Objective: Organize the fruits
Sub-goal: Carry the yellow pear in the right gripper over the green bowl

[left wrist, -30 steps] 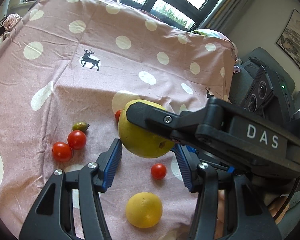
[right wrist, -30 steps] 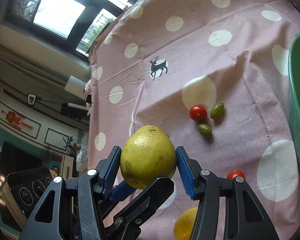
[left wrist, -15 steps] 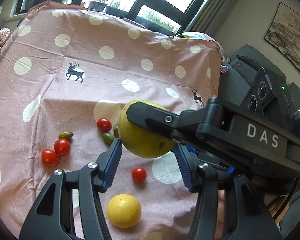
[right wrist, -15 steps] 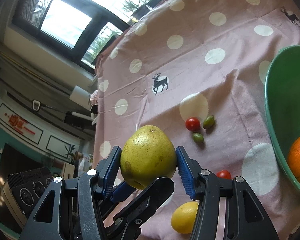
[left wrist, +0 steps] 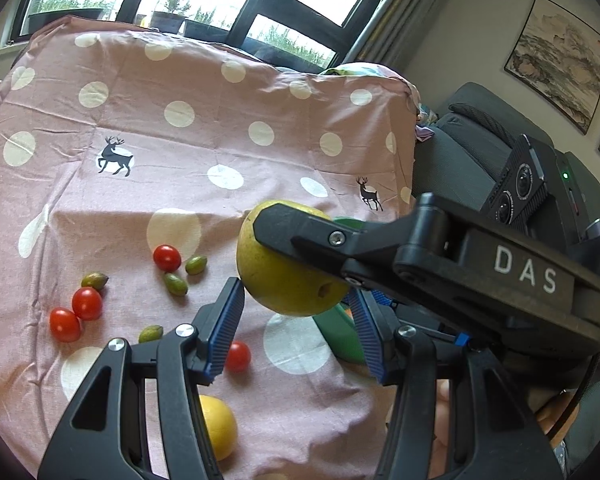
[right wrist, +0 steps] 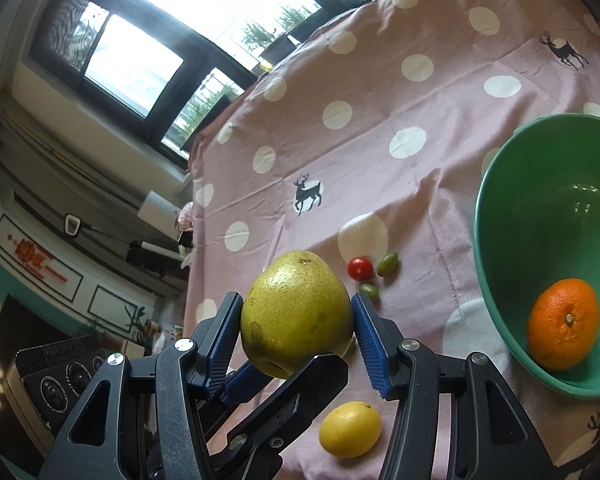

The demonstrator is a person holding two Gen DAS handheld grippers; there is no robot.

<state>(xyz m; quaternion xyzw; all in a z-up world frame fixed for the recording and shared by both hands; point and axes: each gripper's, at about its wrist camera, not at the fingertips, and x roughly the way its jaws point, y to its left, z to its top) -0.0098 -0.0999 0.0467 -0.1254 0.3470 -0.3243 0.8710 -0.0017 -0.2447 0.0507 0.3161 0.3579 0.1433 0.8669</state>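
Yellow-green speckled pear [right wrist: 296, 312] pinched between both tools' blue pads [right wrist: 370, 340], above pink cloth [right wrist: 380, 168].

Right gripper [right wrist: 296, 336], blue pads clamped on either side of a yellow-green pear [right wrist: 296, 312], held above the dotted pink cloth [right wrist: 380, 120]. Left gripper [right wrist: 284, 384] crossing beneath, apparently touching the pear. Lemon [right wrist: 350, 429] on the cloth below; orange [right wrist: 563, 324] inside green bowl [right wrist: 500, 280] at right.

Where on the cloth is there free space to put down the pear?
Free: the far cloth around the deer print, beyond the tomatoes. Crowded: near the lemon, olives and bowl.
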